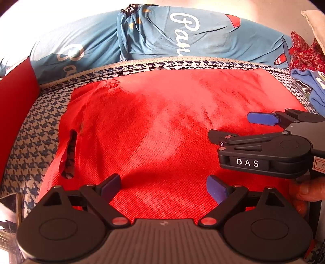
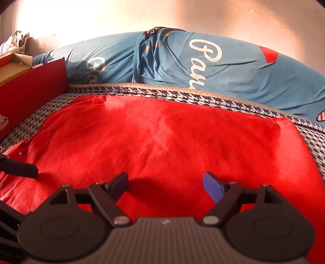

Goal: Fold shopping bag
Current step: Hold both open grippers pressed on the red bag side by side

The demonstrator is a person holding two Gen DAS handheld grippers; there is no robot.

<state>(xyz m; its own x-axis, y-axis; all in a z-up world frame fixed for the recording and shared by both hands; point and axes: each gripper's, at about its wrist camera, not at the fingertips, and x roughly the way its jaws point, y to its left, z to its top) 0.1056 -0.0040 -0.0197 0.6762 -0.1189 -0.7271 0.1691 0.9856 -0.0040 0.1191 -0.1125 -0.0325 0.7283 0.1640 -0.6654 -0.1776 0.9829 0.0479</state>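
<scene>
A red mesh-textured shopping bag (image 1: 162, 121) lies flat on a blue-and-white houndstooth cover (image 1: 34, 126), its handle cut-out (image 1: 69, 154) at the left end. My left gripper (image 1: 162, 184) hovers over the bag's near edge, jaws wide apart, nothing between the blue pads. To its right my right gripper (image 1: 237, 127) reaches in sideways over the bag. In the right wrist view the bag (image 2: 172, 138) fills the middle and my right gripper (image 2: 164, 182) stands open above the near part of it, holding nothing. One left gripper finger (image 2: 20, 168) shows at the left edge.
A long blue pillow (image 1: 152, 36) with white script lies behind the bag against a pale wall (image 2: 162, 14). A red box (image 2: 30, 91) stands at the left. Red patterned cloth (image 1: 304, 52) and a blue garment (image 1: 312, 89) lie at the right. A hand (image 1: 302, 193) holds the right gripper.
</scene>
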